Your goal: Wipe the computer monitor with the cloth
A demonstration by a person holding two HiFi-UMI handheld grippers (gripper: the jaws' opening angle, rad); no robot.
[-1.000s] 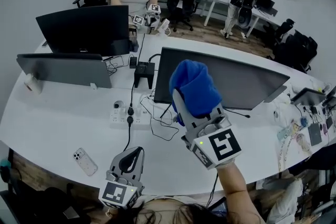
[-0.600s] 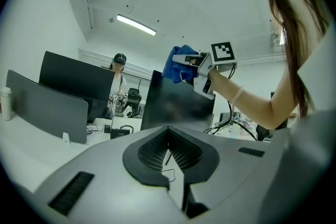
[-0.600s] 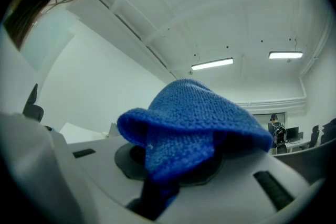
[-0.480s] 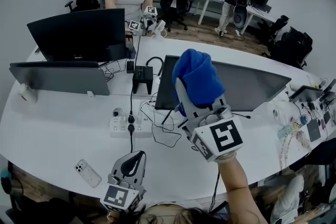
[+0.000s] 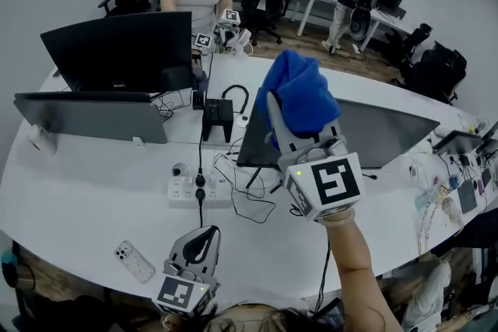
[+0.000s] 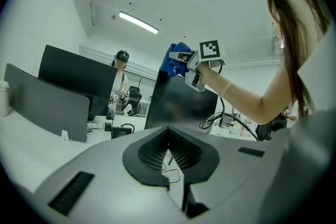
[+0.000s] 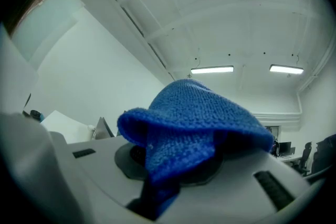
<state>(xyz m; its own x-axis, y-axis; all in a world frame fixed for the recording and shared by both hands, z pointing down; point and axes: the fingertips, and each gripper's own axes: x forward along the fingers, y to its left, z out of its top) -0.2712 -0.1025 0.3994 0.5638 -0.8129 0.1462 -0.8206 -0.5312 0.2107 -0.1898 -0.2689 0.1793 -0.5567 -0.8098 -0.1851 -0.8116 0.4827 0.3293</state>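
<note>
Blue knitted cloth [image 5: 299, 97] sits bunched over the tips of the right gripper [image 5: 303, 138], whose jaws are clenched on it. In the right gripper view its folds drape over both jaws. That gripper points away from the person and upward, holding the cloth at the upper left corner of the dark monitor [image 5: 373, 132]; I cannot tell whether cloth and screen touch. The monitor stands on the white desk [image 5: 93, 190], its long axis running left to right and its screen facing the person. Low by the desk's near edge, the left gripper [image 5: 198, 241] points toward the monitor, its jaws pressed together on nothing.
</note>
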